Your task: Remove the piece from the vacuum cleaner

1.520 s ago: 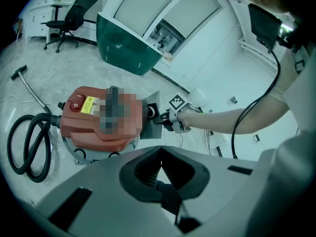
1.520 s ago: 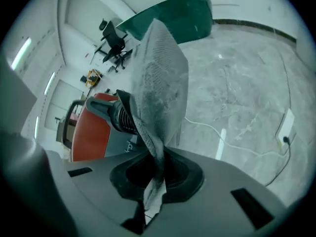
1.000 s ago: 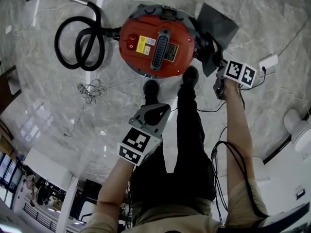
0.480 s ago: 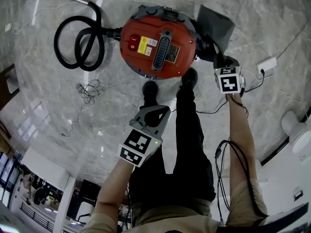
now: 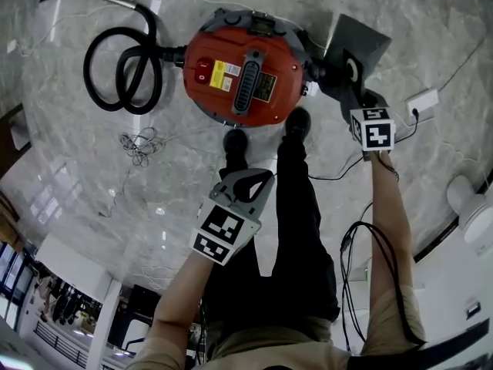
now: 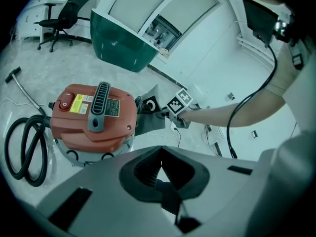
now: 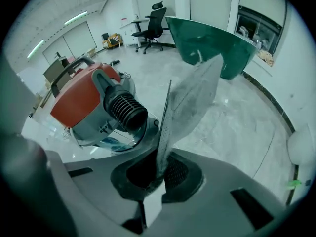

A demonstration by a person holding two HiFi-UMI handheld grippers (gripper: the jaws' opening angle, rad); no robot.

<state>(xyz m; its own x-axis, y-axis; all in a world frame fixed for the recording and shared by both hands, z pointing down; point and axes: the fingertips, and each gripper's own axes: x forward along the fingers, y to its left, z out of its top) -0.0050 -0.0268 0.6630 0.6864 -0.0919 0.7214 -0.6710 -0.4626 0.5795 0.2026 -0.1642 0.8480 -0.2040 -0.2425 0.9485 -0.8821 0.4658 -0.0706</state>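
The grey piece (image 5: 356,41) has swung out from the red vacuum (image 5: 243,68), its round collar now facing the camera, as the right gripper (image 5: 360,100) draws back at the machine's right side. Its jaws pinch the piece's lower edge, and the panel stands clear of the ribbed port (image 7: 126,111). The left gripper (image 5: 250,182) hangs above the person's legs, jaws together on nothing. Removal looks all but done. The next move is likely to carry the piece well clear without snagging the port.
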